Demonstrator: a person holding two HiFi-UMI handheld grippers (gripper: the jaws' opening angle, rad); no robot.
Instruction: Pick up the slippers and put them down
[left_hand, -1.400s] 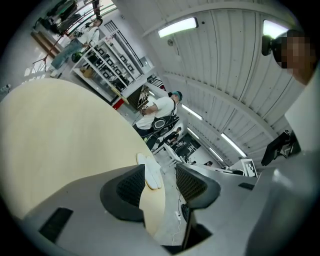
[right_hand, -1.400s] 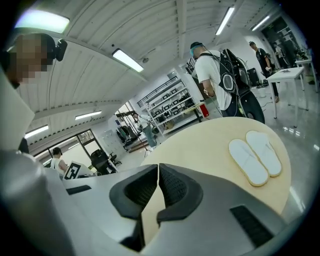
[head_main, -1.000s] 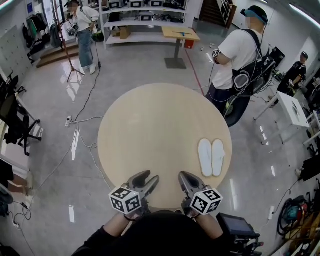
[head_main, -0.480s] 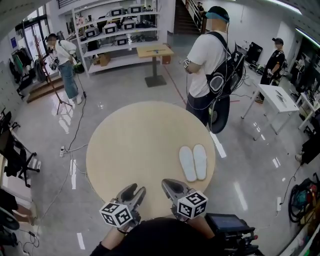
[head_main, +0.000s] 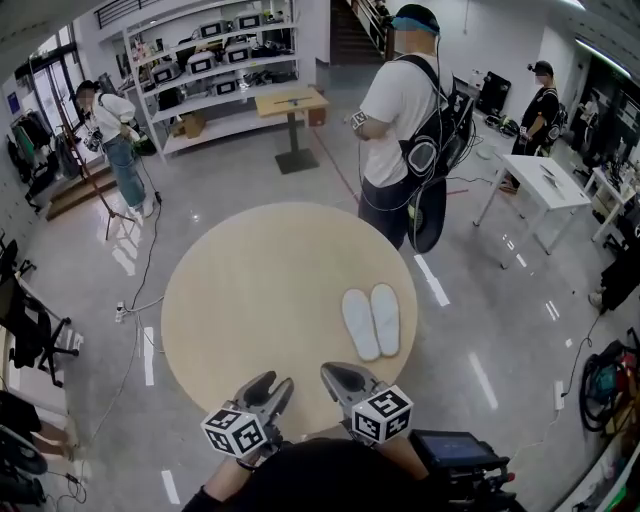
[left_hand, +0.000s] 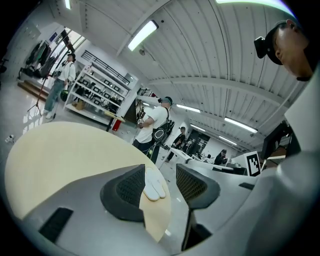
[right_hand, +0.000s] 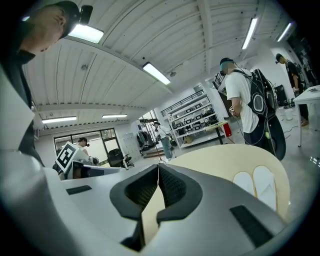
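The white slippers (head_main: 370, 321) lie side by side on the right part of the table (head_main: 250, 290), half covered by a jaw in the left gripper view, while the left tool (head_main: 272, 384) is wide and empty and the right tool (head_main: 341, 373) is closed on nothing.

Lighting: bright and even, from ceiling strip lamps (left_hand: 144, 34) high above and ahead of the left gripper (left_hand: 161, 176) and the right gripper (right_hand: 158, 181). Glare: we log white streaks on the glossy floor (head_main: 432, 280) beyond both grippers. Shadows: faint, soft-edged. Distortion: heavy fisheye bowing, with black rounded corners in the gripper views. Focus: we find distant shelving (left_hand: 97, 92) slightly soft.
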